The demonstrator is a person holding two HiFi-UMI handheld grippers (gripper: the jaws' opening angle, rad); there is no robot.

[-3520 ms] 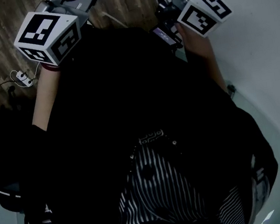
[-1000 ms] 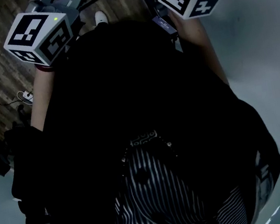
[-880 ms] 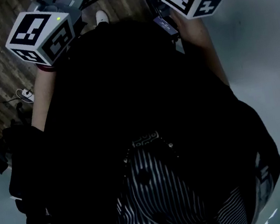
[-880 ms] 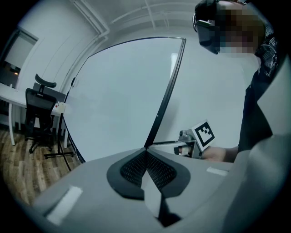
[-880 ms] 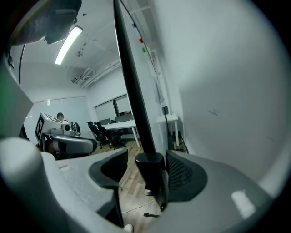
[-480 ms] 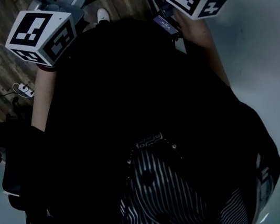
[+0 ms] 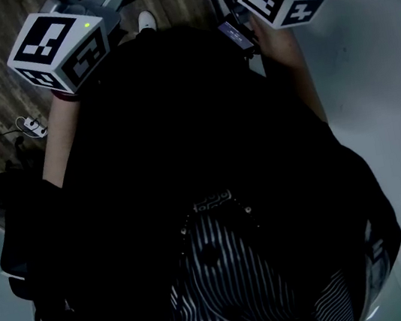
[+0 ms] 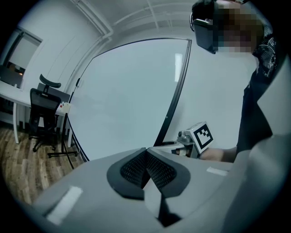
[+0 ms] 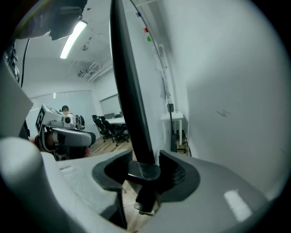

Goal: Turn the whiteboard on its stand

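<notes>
The whiteboard is big and plain white, with nothing written on the part I can see. It has a thin black frame round it, and it stands on the wooden floor of an office room. From the right gripper view the board is seen edge on, so the black frame runs up like a tall dark pole and the white face spreads away to the right. A few small coloured dots, red and green, sit high up on the board. The right gripper is at the bottom end of that black edge. Its jaws are closing, with the frame and its rounded black end piece between them. There is a little gap on the left side, so the pads are not pinching it yet. The left gripper is out in front of the white face and holds nothing. Its jaws are pressed together, pad against pad. A person in a black top holds both grippers up near the board. A black office chair stands by a white surface off to the left of the board. A long ceiling light shines overhead.
</notes>
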